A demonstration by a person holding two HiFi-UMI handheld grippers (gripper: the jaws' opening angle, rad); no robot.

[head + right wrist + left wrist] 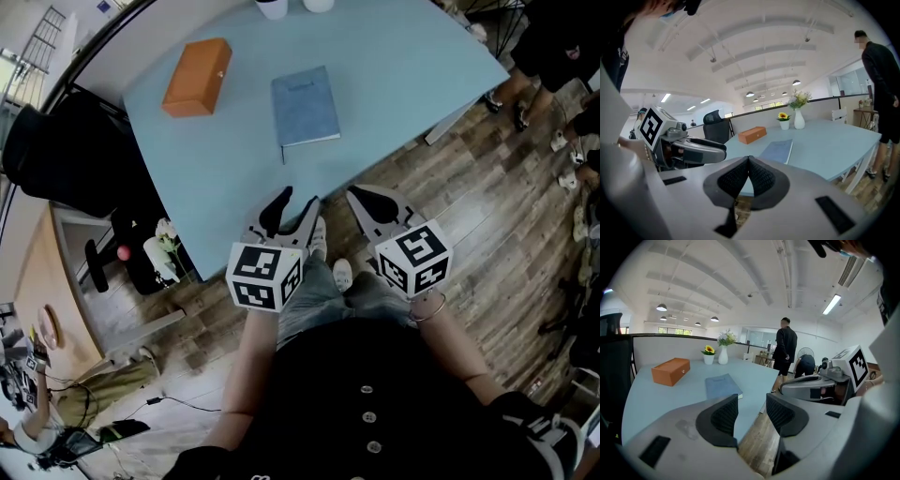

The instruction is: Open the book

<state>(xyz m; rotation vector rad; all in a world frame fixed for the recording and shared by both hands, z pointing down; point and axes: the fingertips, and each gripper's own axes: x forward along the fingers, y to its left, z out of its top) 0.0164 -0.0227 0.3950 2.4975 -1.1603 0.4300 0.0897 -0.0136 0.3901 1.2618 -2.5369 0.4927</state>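
while book lies closed, left gripper agape

You face a pale blue table on wood-plank floor; a black office chair stands beside the table.

Open-plan office: long pale-blue table, black swivel chair off its left edge, low partition behind far edge, pendant lamps, ceiling strip light, wood-plank floor, glazed room at back
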